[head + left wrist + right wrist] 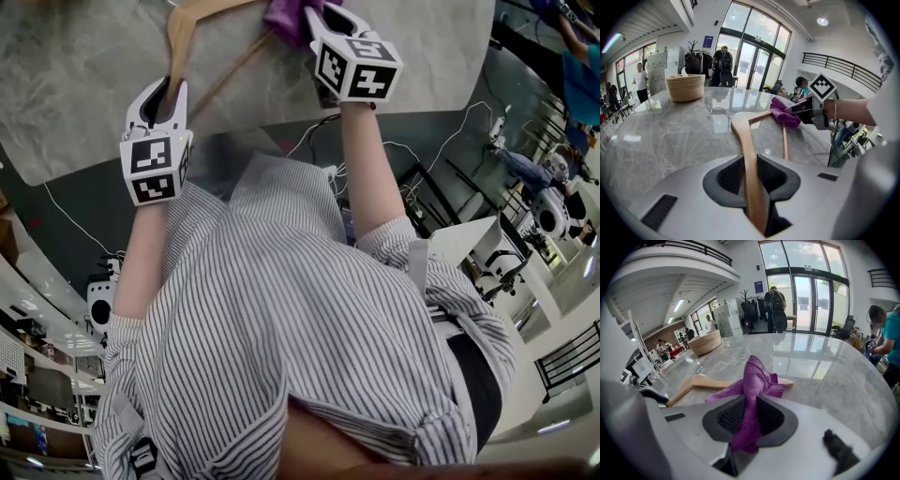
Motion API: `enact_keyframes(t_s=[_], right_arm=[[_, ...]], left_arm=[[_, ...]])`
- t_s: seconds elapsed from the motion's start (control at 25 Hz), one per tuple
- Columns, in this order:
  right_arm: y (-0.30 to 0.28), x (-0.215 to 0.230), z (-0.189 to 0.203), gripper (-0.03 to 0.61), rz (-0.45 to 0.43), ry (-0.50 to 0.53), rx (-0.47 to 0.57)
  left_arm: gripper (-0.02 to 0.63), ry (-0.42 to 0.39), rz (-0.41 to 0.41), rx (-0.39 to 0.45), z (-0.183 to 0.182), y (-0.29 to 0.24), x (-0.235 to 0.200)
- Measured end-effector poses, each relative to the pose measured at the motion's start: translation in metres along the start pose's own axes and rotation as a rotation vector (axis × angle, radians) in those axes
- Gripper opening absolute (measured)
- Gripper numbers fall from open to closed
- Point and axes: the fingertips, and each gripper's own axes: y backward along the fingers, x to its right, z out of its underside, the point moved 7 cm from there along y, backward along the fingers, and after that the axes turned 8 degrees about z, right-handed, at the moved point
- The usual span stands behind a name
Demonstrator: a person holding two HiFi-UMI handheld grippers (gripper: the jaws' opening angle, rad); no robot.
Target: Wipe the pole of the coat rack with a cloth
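A wooden coat hanger lies over the marble table. My left gripper is shut on one arm of the hanger, which runs out between the jaws to its metal hook. My right gripper is shut on a purple cloth. The cloth stands up from the jaws and drapes onto the other arm of the hanger, close to its lower bar. In the left gripper view the cloth sits on the hanger with the right gripper behind it.
A woven basket stands on the far part of the table. The same basket shows at the back left in the right gripper view. People stand by glass doors beyond. Cables hang along the table's near edge.
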Motion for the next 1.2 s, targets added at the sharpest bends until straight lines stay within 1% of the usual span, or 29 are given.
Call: enact_keyframes(t_s=[0.6, 1.2], right_arm=[[0.020, -0.047, 0.028, 0.078, -0.073, 0.033, -0.018], [0.035, -0.086, 0.050, 0.078, -0.124, 0.078, -0.049]], left_arm=[[0.091, -0.052, -0.022, 0.011, 0.002, -0.002, 0.006], [0.091, -0.057, -0.024, 0.014, 0.003, -0.003, 0.008]])
